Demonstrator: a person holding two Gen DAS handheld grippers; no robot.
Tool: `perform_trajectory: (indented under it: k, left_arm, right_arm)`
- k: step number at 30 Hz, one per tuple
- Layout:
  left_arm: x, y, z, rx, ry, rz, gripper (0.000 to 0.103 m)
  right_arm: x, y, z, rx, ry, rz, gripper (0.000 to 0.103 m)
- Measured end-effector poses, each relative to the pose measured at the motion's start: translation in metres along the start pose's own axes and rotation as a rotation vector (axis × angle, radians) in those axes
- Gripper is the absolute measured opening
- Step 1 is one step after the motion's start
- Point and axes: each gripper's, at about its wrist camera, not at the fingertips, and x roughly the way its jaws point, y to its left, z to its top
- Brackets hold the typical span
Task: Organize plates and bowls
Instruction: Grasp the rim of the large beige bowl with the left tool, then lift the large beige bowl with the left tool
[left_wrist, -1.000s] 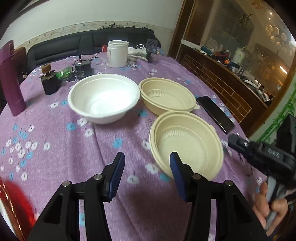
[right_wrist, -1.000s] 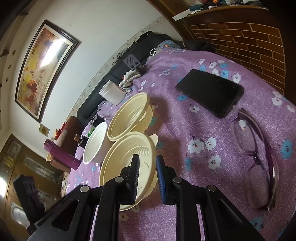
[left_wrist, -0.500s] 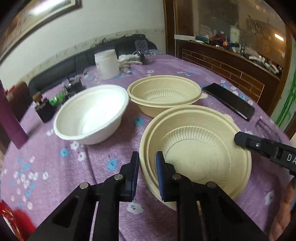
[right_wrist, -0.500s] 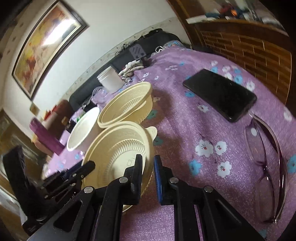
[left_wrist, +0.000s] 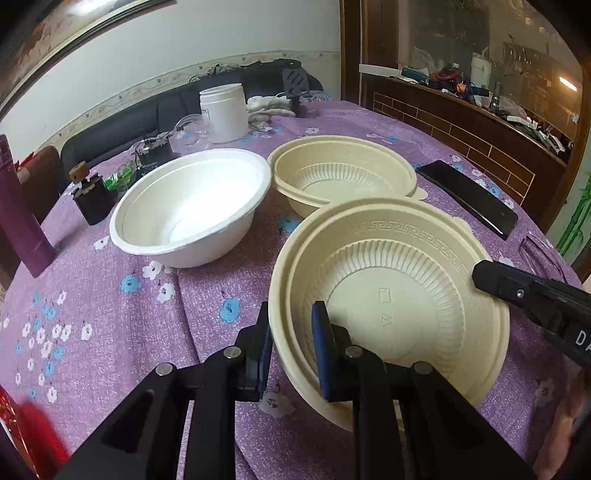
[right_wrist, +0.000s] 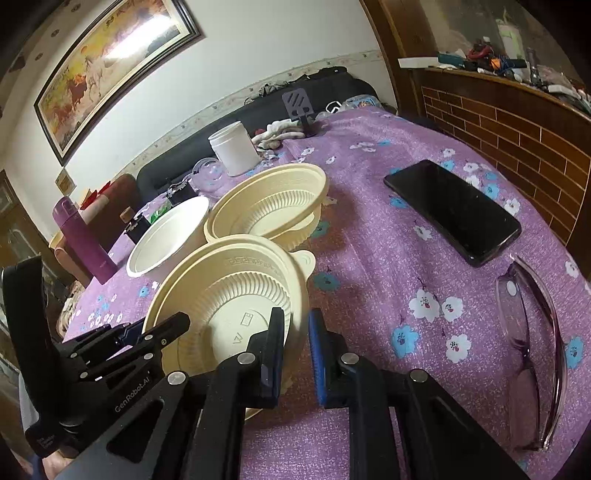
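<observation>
Bowls are what we are handling on the purple flowered tablecloth (left_wrist: 110, 332). We are gripping the nearest cream bowl (left_wrist: 391, 306) from two sides: our left gripper (left_wrist: 291, 343) is clenched on its near rim, one blue pad outside the wall and the other inside, while our right gripper (right_wrist: 297, 349) is pinching the opposite edge of the same bowl (right_wrist: 229, 295) in the same way. Being round, the bowl is showing no long axis; its mouth is facing up and tipping toward the left wrist camera, so we are seeing its ribbed inside and flat base. The small tab on its rim is pointing away from us, toward the far side of the table.

Just behind it, a second cream bowl (left_wrist: 343, 177) is sitting upright, and a white bowl (left_wrist: 192, 206) is standing beside that one, to its left in the left wrist view. A black phone (right_wrist: 454, 210) and a pair of glasses (right_wrist: 532, 350) are lying to the right, well apart from the bowls. A white jar (left_wrist: 223, 112) is standing farther back.
</observation>
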Motion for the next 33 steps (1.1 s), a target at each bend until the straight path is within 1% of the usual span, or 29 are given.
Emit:
perform_trajectory:
  k: [4, 8, 10, 20, 23, 27, 30, 33]
  left_arm:
    - [-0.001, -0.001, 0.000, 0.016, -0.004, 0.002, 0.018]
    - [-0.006, -0.004, 0.000, 0.043, -0.039, 0.043, 0.018]
    - [-0.009, -0.003, 0.001, 0.036, -0.054, 0.047, 0.018]
    - [-0.020, -0.005, -0.003, 0.067, -0.112, 0.135, 0.018]
    - [-0.023, -0.003, -0.003, 0.056, -0.114, 0.151, 0.018]
    - [-0.037, -0.001, -0.006, 0.056, -0.132, 0.183, 0.018]
    - [-0.049, 0.002, -0.012, 0.059, -0.124, 0.204, 0.019]
    - [-0.063, 0.011, -0.023, 0.056, -0.108, 0.219, 0.022]
  right_arm:
    - [0.001, -0.001, 0.001, 0.002, 0.008, 0.002, 0.016]
    - [0.000, 0.005, 0.000, -0.039, 0.005, -0.007, 0.015]
    - [-0.002, 0.008, 0.000, -0.060, -0.013, -0.015, 0.015]
    - [-0.012, 0.017, -0.001, -0.108, -0.065, 0.012, 0.015]
    - [-0.013, 0.019, -0.001, -0.118, -0.072, 0.031, 0.015]
    - [-0.013, 0.022, -0.002, -0.130, -0.070, 0.056, 0.015]
    - [-0.012, 0.026, -0.004, -0.133, -0.045, 0.090, 0.015]
    - [-0.012, 0.033, -0.009, -0.106, 0.012, 0.155, 0.015]
